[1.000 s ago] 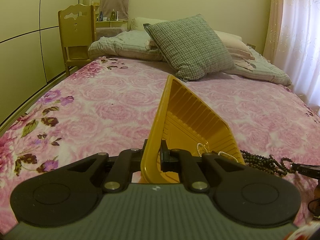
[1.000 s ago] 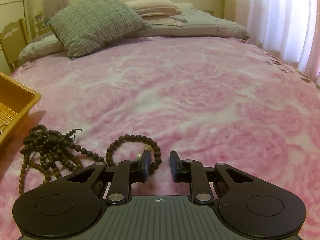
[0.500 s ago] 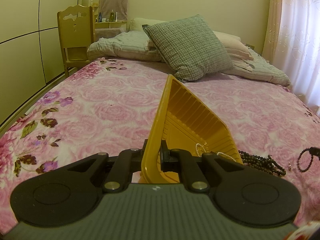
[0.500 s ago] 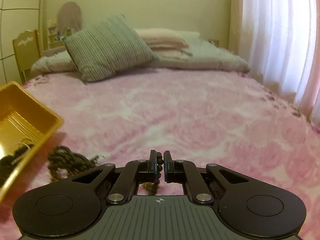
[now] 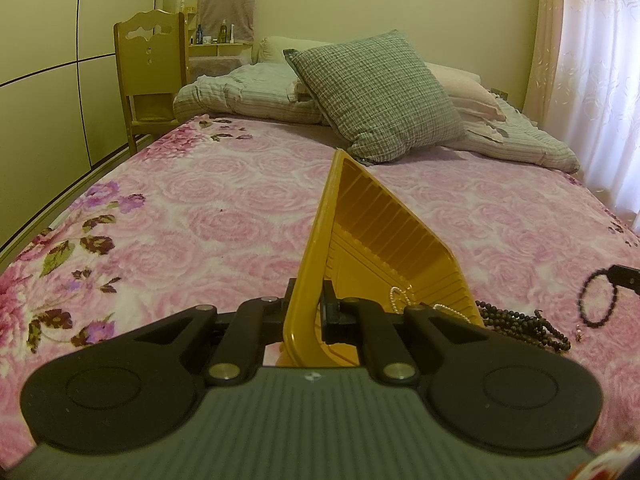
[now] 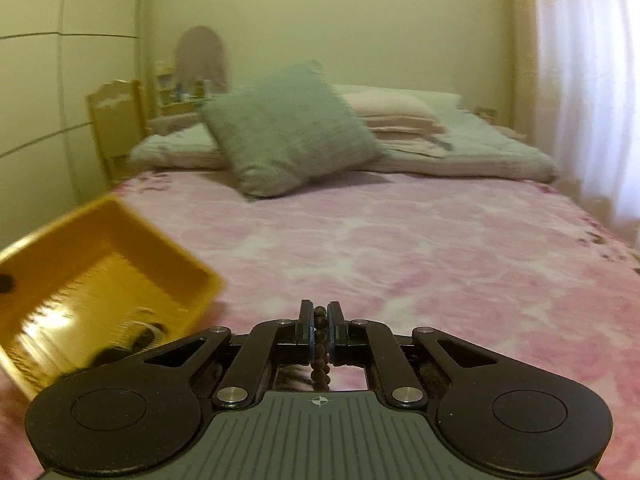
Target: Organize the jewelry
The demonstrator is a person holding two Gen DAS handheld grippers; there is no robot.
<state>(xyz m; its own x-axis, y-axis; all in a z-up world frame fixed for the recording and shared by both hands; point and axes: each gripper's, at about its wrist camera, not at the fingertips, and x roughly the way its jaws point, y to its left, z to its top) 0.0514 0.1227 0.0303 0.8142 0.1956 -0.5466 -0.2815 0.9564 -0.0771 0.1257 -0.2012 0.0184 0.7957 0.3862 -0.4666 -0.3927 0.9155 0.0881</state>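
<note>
My left gripper (image 5: 306, 304) is shut on the near rim of a yellow plastic tray (image 5: 384, 240) and holds it tilted on the bed. A pearl chain (image 5: 400, 296) lies in the tray. My right gripper (image 6: 319, 320) is shut on a dark bead bracelet (image 6: 320, 344) and holds it in the air right of the tray (image 6: 100, 280). In the left wrist view the bracelet (image 5: 598, 300) hangs from the right gripper's tip (image 5: 624, 276). A pile of dark bead necklaces (image 5: 520, 326) lies on the bedspread beside the tray.
The pink rose bedspread (image 5: 200, 216) covers the bed. A checked cushion (image 5: 376, 96) and folded bedding (image 5: 248, 92) lie at the head. A wooden chair (image 5: 150, 76) stands at the back left. A curtain (image 5: 600, 72) hangs on the right.
My right gripper shut on the bead bracelet, lifted it off the bedspread and swung left toward the tray. The left gripper and tray stayed put.
</note>
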